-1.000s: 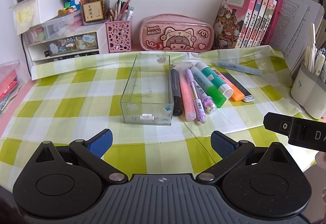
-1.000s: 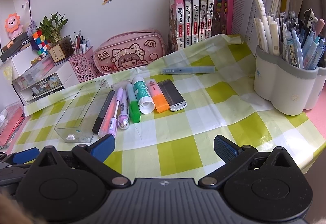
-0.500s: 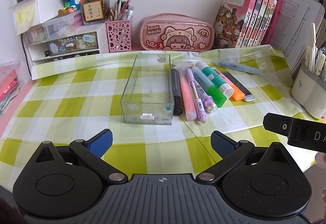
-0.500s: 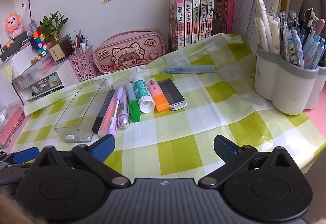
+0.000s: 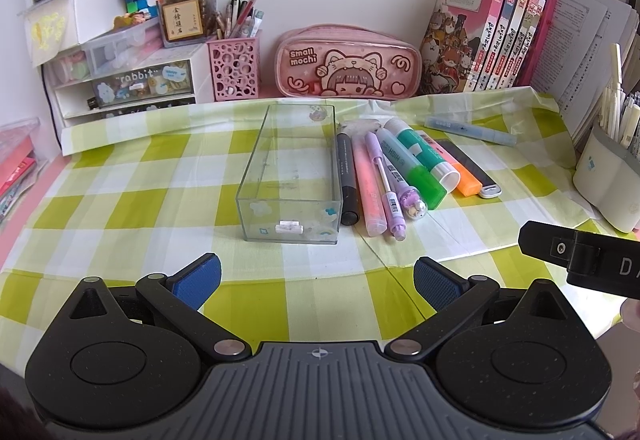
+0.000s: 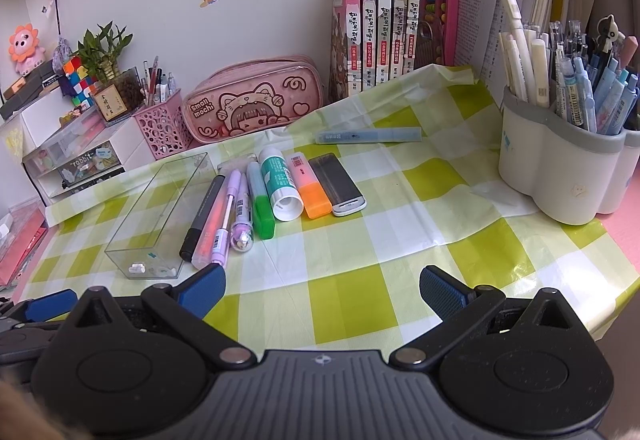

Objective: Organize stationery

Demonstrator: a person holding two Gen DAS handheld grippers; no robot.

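Nothing has shifted over the last second, so your sorting has not begun. The clear plastic box (image 5: 294, 176) sits empty on the checked tablecloth (image 5: 132, 176), pens and highlighters (image 5: 390, 176) lined up just beside it. Your left gripper (image 5: 317, 274) and right gripper (image 6: 322, 285) hover spread wide, holding nothing.

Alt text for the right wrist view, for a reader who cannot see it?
Open right tongs hover empty over a green-and-white checked tablecloth. Ahead, a row of pens, highlighters and a glue stick lies beside an empty clear plastic box. A white pen holder stands at right.
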